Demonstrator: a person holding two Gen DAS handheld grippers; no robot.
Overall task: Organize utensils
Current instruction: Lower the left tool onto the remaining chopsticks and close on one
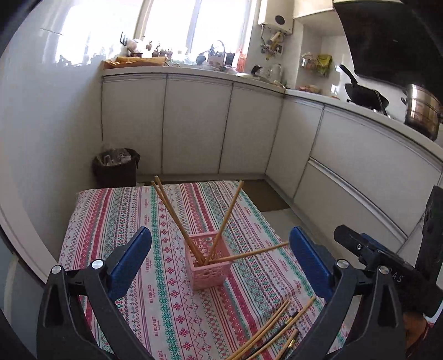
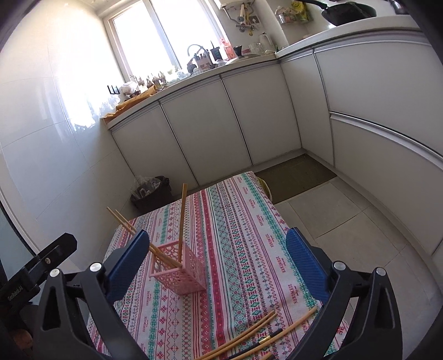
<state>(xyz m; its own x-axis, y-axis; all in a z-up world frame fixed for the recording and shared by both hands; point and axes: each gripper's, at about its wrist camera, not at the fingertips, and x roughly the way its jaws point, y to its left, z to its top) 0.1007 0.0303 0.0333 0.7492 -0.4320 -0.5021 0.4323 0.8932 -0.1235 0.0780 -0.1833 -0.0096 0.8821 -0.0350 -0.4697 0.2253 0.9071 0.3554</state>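
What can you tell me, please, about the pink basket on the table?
The pink basket is a small, square, open-topped holder of what looks like plastic lattice. It stands upright on the patterned tablecloth, with neither gripper touching it. Four wooden chopsticks lean out of it in different directions.

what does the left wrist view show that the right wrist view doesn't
Only the left wrist view: a steel pot on the counter, and a fourth chopstick leaning low out of the pink basket toward the right.

Only the right wrist view: the dark floor mat in full, and a wide stretch of floor tiles.

Both: the pink basket with chopsticks standing in it, the striped tablecloth, loose chopsticks at the near edge, the bin, white cabinets, the window, and an open, empty gripper, left gripper and right gripper.
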